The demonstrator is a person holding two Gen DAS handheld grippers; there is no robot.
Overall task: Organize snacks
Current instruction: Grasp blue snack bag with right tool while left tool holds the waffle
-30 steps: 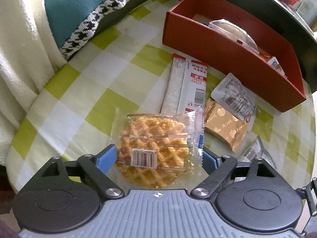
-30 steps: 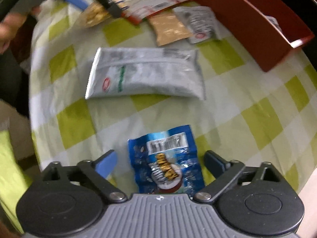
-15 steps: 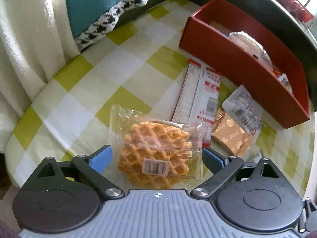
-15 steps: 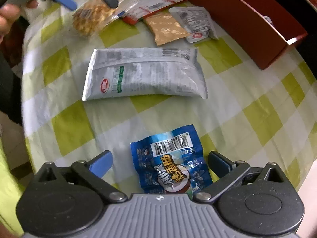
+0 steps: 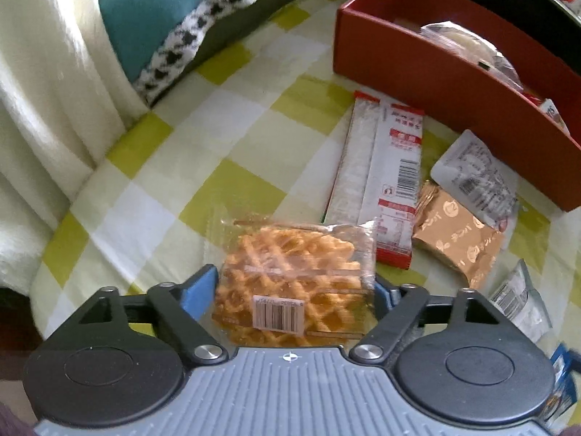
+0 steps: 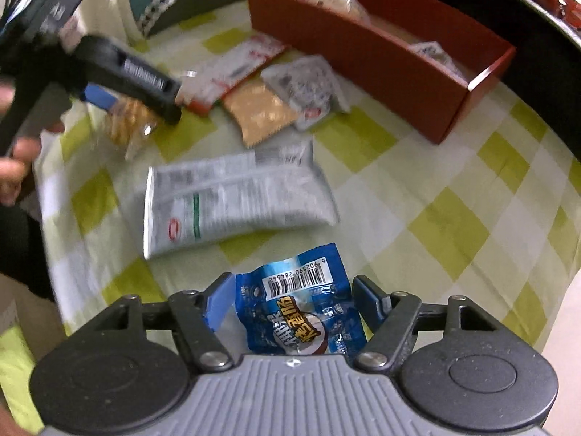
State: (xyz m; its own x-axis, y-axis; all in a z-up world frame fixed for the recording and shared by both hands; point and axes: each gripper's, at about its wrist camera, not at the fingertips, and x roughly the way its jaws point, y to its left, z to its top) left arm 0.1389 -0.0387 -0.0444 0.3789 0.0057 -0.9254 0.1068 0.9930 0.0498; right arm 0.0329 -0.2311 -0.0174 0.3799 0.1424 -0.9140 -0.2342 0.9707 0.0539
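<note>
two hand-held grippers work over a tabletop point(image 5: 225, 181) covered in a green and white check cloth. the left hand-held gripper point(image 5: 294, 287) is closing on a clear waffle packet point(image 5: 290, 276), its blue pads touching the wrapper on both sides. the right hand-held gripper point(image 6: 290, 301) is closing around a blue snack bag point(image 6: 305, 312); the left pad touches the bag's edge, while the right pad looks just short of it. a long grey pouch point(image 6: 236, 203) lies just beyond the blue bag. a red and white stick pack point(image 5: 377, 174), a gold packet point(image 5: 457, 239) and a small white sachet point(image 5: 475, 178) lie close together beside a red box point(image 5: 435, 72), which already holds a few wrapped snacks.
</note>
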